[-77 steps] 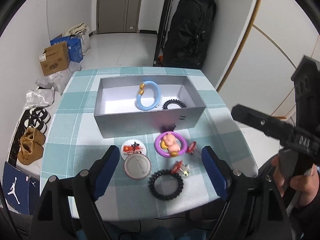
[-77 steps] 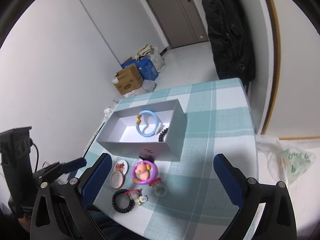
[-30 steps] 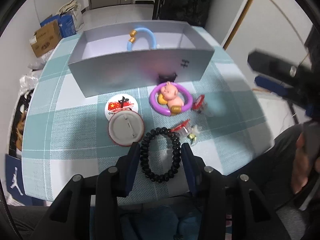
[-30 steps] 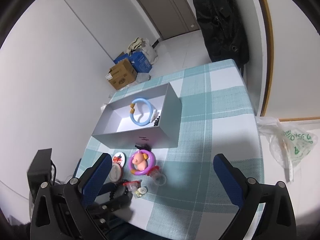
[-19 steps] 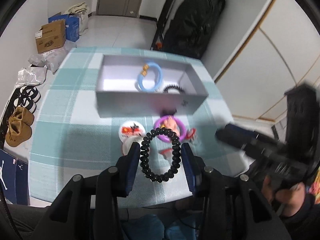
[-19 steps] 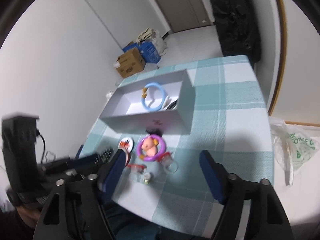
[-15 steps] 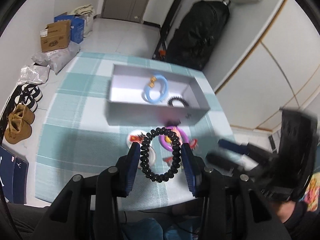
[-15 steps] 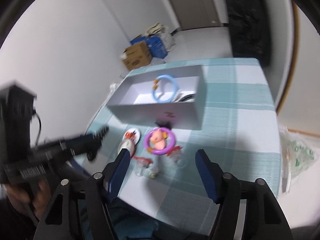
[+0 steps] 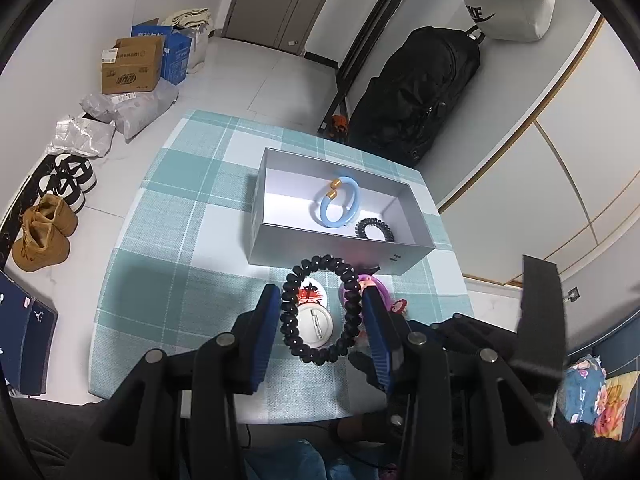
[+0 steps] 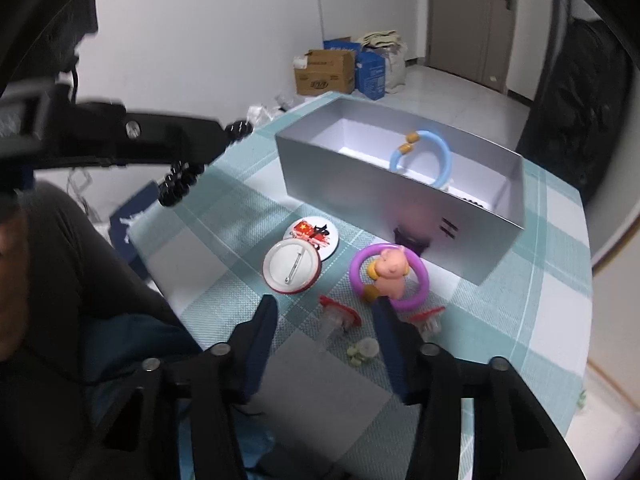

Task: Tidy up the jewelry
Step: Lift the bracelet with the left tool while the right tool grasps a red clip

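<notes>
My left gripper [image 9: 320, 308] is shut on a black bead bracelet [image 9: 318, 308] and holds it high above the table, in front of the grey box [image 9: 280, 240]. The box holds a blue bangle [image 9: 340, 204] and a black coil hair tie [image 9: 375, 230]. My right gripper [image 10: 326, 316] is open and low over the table, just above a red clip [image 10: 340, 312]. A purple ring with a pink pig [image 10: 390, 274], two round badges [image 10: 292, 266] and another red clip [image 10: 430, 318] lie in front of the box. The left gripper with the bracelet [image 10: 176, 186] shows in the right wrist view.
The table has a teal checked cloth [image 9: 168, 240]. A small pale charm [image 10: 362, 350] lies near the right gripper. The person's lap [image 10: 80, 280] is at the table's near edge. Cardboard boxes [image 9: 132, 66], shoes [image 9: 44, 232] and a black backpack [image 9: 420, 92] stand on the floor around.
My left gripper closed on the black bead bracelet and lifted it high off the table. My right gripper narrowed and came down low over the red clip near the pig ring.
</notes>
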Available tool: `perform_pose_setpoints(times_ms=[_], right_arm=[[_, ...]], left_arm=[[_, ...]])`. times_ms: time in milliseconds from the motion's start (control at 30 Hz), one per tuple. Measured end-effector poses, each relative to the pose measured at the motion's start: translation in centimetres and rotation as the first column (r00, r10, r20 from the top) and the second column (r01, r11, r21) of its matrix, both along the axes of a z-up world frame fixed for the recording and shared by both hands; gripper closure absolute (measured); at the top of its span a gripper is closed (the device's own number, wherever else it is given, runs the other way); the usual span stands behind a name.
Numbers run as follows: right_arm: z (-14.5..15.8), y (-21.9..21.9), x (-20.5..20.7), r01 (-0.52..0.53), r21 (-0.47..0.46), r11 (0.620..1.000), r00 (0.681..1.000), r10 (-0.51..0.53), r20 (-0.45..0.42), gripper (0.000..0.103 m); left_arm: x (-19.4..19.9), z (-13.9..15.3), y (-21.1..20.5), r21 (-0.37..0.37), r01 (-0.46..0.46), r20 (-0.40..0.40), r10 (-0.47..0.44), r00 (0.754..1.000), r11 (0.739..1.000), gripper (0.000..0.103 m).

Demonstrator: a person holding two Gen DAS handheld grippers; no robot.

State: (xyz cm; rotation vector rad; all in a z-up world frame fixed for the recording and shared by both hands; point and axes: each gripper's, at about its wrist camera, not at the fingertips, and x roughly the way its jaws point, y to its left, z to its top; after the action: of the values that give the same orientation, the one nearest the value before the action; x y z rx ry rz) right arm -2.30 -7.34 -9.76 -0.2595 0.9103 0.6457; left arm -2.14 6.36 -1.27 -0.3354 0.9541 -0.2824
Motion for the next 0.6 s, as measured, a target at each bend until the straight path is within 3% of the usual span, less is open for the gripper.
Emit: perform_pose_setpoints(times_ms=[67,233,433,600], right_arm=[[-0.7,0.5,0.1,-0.001,-0.046,0.999,1.000,0.002,0.005,0.071],[-1.1,1.1,0.1,0.014,-0.111,0.994,0.999,-0.009,0.039,0.081],[-0.5,0.1,0.5,0.027,-0.043,0.999,1.000,-0.026,0.018,0.081],[1.1,-1.6,0.8,0.052,0.104,0.993,0.999,-0.051,-0.016,0.082]], left_arm=[[0.0,0.1,0.2,-0.006,-0.003,-0.001,0.003,1.000,1.000,0.067],[0.2,-0.1,0.5,-0.014,-0.007,-0.012,0.007,1.000,1.000,0.067],[0.3,-0.1,0.3,-0.014,0.000,-0.009,-0.001,1.000,1.000,0.067],[0.6,-0.4,0.8,-0.027,-0.017,-0.018,0.016,1.000,0.999,0.067]])
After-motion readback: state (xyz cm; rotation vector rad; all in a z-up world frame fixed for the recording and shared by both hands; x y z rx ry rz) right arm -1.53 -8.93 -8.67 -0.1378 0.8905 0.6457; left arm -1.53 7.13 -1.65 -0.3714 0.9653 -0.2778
